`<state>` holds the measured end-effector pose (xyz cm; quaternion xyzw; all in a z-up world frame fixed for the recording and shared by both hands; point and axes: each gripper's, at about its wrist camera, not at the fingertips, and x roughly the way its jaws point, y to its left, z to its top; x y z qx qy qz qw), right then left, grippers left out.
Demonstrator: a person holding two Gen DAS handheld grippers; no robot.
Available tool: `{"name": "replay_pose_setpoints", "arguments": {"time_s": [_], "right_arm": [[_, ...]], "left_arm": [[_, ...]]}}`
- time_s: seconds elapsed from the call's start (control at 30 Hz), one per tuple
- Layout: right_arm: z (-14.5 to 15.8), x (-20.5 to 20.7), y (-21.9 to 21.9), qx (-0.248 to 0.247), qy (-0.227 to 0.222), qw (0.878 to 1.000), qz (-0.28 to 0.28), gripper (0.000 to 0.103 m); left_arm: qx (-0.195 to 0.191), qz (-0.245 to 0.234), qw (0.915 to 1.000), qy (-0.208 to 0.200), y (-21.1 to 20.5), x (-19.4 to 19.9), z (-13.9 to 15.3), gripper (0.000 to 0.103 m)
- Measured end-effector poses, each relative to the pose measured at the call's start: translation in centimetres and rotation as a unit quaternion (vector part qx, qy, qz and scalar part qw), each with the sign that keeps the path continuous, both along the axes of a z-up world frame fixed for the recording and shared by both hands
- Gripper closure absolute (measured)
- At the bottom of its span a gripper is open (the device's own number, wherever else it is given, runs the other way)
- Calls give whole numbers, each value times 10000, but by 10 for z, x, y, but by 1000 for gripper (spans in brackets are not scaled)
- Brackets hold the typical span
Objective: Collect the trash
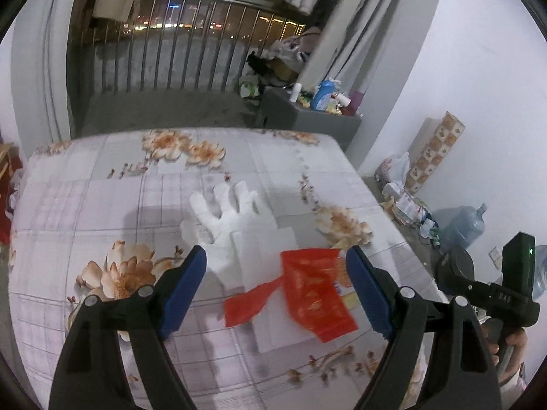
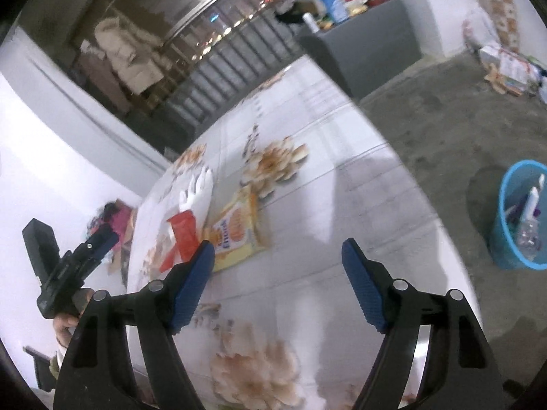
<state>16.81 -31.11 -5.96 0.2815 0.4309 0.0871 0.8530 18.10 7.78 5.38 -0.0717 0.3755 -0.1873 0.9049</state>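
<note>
Both tongs stand released, nothing between their blue pads. Left gripper [image 1: 277, 285] hangs over a flower-print table [image 1: 102, 205], its spread jaws framing a red wrapper [image 1: 312, 295] that lies on the cloth below, untouched by either pad. The wrapper rests partly on a white sheet [image 1: 270, 249], and a white glove [image 1: 225, 218] lies just beyond, fingers splayed away from the camera. Right gripper [image 2: 277, 282] hovers over bare cloth nearer the table's edge; ahead and to its left lie a yellow snack pack [image 2: 239, 229], the red wrapper [image 2: 183, 235] and the glove [image 2: 198, 189] in a row. Off the table, on the grey floor to the right, stands a blue bin [image 2: 506, 239] with bottles and scraps in it. Farther back stand a grey cabinet [image 1: 307, 116] cluttered with bottles and a railing [image 1: 171, 58].
</note>
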Motion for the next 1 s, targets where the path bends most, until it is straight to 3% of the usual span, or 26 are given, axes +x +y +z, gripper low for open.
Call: {"name": "replay_pose_setpoints", "arguments": {"time_s": [0.1, 0.3, 0.47, 0.5, 0.6, 0.73, 0.87, 1.0], "right_arm": [[-3, 16, 15, -75, 95, 9998, 158, 36], [-16, 43, 41, -315, 305, 9982, 414, 47], [-28, 61, 57, -400, 474, 9961, 620, 62], [-32, 63, 58, -377, 518, 9959, 645, 65], [-39, 67, 60, -320, 640, 9950, 693, 75], [-42, 64, 56, -220, 687, 9946, 740, 87], [-43, 57, 48, -58, 714, 9946, 754, 89], [-40, 41, 38, -90, 700, 9951, 697, 89]], "left_arm": [[5, 0, 10000, 29, 4, 12, -9, 22], [89, -39, 9993, 367, 7, 54, -39, 48], [491, -174, 9947, 888, 0, 88, -76, 72], [551, -194, 9930, 1030, -2, 90, -84, 74], [736, -294, 9931, 870, -8, 80, -87, 74], [662, -448, 9930, 874, -16, 62, -88, 74], [865, -654, 9910, 788, -37, 36, -88, 74], [706, -831, 9900, 894, -50, 11, -87, 74]]}}
